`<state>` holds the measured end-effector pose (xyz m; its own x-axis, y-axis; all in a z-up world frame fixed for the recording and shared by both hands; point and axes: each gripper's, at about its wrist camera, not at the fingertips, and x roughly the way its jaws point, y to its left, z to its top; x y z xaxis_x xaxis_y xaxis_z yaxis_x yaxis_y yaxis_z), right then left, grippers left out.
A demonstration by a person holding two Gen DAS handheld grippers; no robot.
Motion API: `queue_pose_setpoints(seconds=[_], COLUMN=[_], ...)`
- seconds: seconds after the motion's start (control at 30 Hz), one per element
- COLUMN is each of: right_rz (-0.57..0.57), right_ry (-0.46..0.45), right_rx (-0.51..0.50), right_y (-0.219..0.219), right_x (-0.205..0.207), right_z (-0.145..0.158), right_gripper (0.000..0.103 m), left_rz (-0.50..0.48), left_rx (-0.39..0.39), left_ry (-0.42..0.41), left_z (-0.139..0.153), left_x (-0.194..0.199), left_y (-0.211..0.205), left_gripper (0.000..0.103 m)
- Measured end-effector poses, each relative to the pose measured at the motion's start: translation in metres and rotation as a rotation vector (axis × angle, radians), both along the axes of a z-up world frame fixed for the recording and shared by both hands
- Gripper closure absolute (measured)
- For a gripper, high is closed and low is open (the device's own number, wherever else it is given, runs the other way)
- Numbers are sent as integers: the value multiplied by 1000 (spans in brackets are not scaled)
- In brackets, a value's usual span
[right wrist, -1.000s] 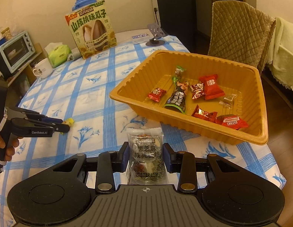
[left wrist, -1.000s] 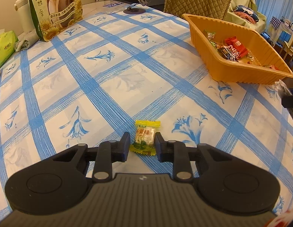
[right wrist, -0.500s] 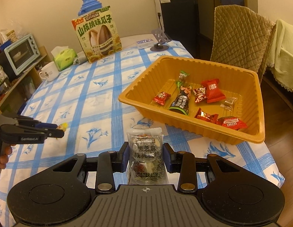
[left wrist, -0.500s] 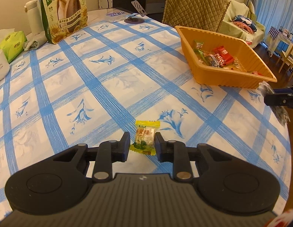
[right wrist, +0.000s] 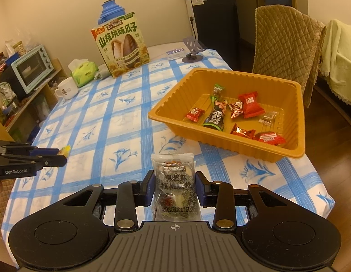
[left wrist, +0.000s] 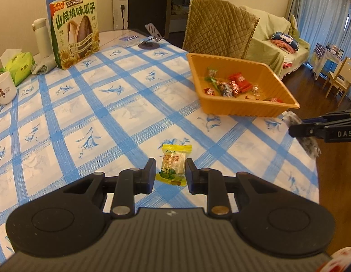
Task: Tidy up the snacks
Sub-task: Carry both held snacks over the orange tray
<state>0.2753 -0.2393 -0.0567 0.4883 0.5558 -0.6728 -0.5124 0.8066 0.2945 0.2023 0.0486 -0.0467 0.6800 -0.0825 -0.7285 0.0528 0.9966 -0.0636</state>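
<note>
My left gripper [left wrist: 170, 172] is shut on a yellow-green wrapped candy [left wrist: 173, 163] and holds it above the blue-checked tablecloth. My right gripper [right wrist: 174, 185] is shut on a clear packet of dark sesame snack [right wrist: 174, 187], held above the table's near right side. The orange tray [right wrist: 223, 136] stands just ahead and right of it with several wrapped snacks inside. The tray also shows in the left wrist view [left wrist: 248, 110], far right. The right gripper shows at the right edge of the left wrist view [left wrist: 295, 128]; the left gripper shows at the left edge of the right wrist view [right wrist: 60, 155].
A large sunflower-seed bag [left wrist: 74, 28], a white thermos [left wrist: 41, 37], a tissue pack [left wrist: 17, 66] and a mug [left wrist: 4, 88] stand at the table's far left. A phone stand [left wrist: 152, 38] sits at the far end. A quilted chair [right wrist: 286, 52] is behind the tray.
Both grippers have risen with their snacks still held; the table and tray look farther below in both views. Both grips are unchanged.
</note>
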Motion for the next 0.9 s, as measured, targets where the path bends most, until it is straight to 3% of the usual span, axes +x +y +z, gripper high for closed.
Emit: queue_pose_setpoints(seconds=[0.47, 0.9], right_rz=[-44, -47], right_ry=[-16, -73], right_rx=[18, 39], right_y=[-50, -77], right_x=[14, 75], right_z=[20, 38], right_gripper=[65, 65], left_rz=[-61, -76], left_rx=[-10, 26], left_ry=[-84, -118], left_z=[35, 48], left_x=[25, 91], left_y=[-68, -113], left_gripper=[78, 78])
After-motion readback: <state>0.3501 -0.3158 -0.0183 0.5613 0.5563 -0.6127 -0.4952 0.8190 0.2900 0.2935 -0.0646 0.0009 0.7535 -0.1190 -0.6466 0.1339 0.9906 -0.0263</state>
